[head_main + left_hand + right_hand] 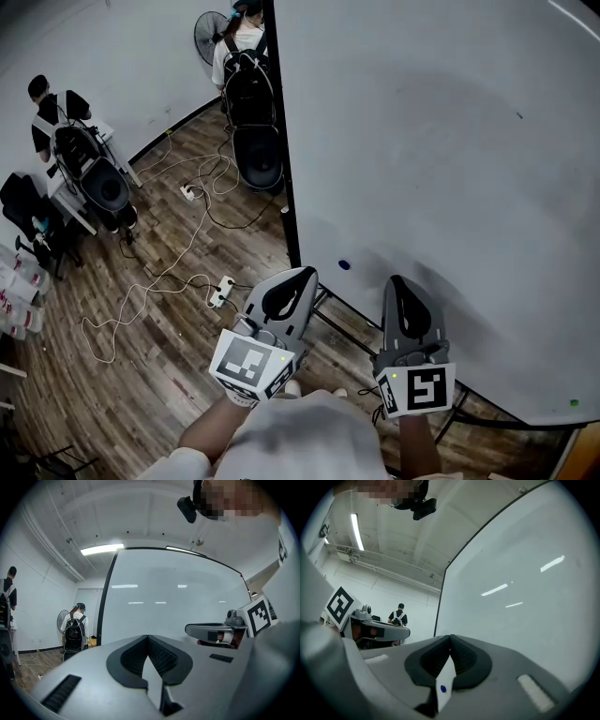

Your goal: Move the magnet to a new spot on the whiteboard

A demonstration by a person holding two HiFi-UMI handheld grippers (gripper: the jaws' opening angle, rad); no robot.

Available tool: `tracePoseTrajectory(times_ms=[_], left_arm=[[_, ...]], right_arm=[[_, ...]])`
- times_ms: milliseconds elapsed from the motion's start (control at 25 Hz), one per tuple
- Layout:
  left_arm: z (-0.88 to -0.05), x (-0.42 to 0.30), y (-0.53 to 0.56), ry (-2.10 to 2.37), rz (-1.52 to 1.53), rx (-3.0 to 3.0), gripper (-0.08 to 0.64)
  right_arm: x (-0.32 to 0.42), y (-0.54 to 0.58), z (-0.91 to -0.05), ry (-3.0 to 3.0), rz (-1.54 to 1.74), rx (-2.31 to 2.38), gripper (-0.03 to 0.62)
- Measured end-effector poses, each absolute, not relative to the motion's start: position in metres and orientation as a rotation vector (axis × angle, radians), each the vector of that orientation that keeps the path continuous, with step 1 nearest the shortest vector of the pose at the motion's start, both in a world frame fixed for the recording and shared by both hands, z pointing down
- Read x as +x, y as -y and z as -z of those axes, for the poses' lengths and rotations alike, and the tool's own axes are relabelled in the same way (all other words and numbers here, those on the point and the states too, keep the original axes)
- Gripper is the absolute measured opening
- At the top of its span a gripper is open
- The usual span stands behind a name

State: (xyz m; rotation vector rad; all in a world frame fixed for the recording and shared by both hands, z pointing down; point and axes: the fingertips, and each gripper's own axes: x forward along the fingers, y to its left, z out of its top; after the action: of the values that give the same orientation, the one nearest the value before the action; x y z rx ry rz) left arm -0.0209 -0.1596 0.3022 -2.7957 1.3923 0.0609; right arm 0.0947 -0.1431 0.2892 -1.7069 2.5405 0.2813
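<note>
I have both grippers held up in front of the whiteboard [450,141], side by side with a gap between them. My left gripper [302,277] has its jaws closed together with nothing in them; in its own view the ribbed pads meet at the tips and only bare board shows past them. My right gripper [397,281] is closed as well, its pads meeting at the tips, and it holds nothing.

The magnet [344,265] is a small blue dot stuck low on the board, near its black left edge. From the head view it lies between the two gripper tips and just ahead of them, touched by neither. In the right gripper view I see the same blue dot through the narrow slit under the meeting pads; it sits on the board behind, not in the grip. A green dot [574,403] is on the board too, far off at the lower right corner, well apart from the magnet.

Each gripper view catches the other gripper off to the side, marker cube showing.

Left of the board is a wood floor [141,375] with white cables [187,262] trailing across it and a power strip [221,292]. A person with a backpack [246,56] stands beyond the board's edge beside a fan [208,33], and another person [47,103] is further left
</note>
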Motion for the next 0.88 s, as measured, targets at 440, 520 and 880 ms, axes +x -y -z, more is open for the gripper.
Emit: tracePoseTrajectory(times_ms=[440, 520, 880], left_arm=[[-0.31, -0.018, 0.164, -1.414, -0.055, -2.798, 0.006], [-0.31, -0.019, 0.162, -1.412, -0.055, -2.802, 0.006], [-0.315, -0.024, 0.164, -1.414, -0.059, -2.81, 0.006]], right_arm=[[0.098, 0.147, -0.295, -2.549, -0.269, -1.7, 0.011], [0.097, 0.145, -0.295, -2.549, -0.267, -1.702, 0.011], [0.091, 0.146, -0.299, -2.553, -0.261, -1.703, 0.011]])
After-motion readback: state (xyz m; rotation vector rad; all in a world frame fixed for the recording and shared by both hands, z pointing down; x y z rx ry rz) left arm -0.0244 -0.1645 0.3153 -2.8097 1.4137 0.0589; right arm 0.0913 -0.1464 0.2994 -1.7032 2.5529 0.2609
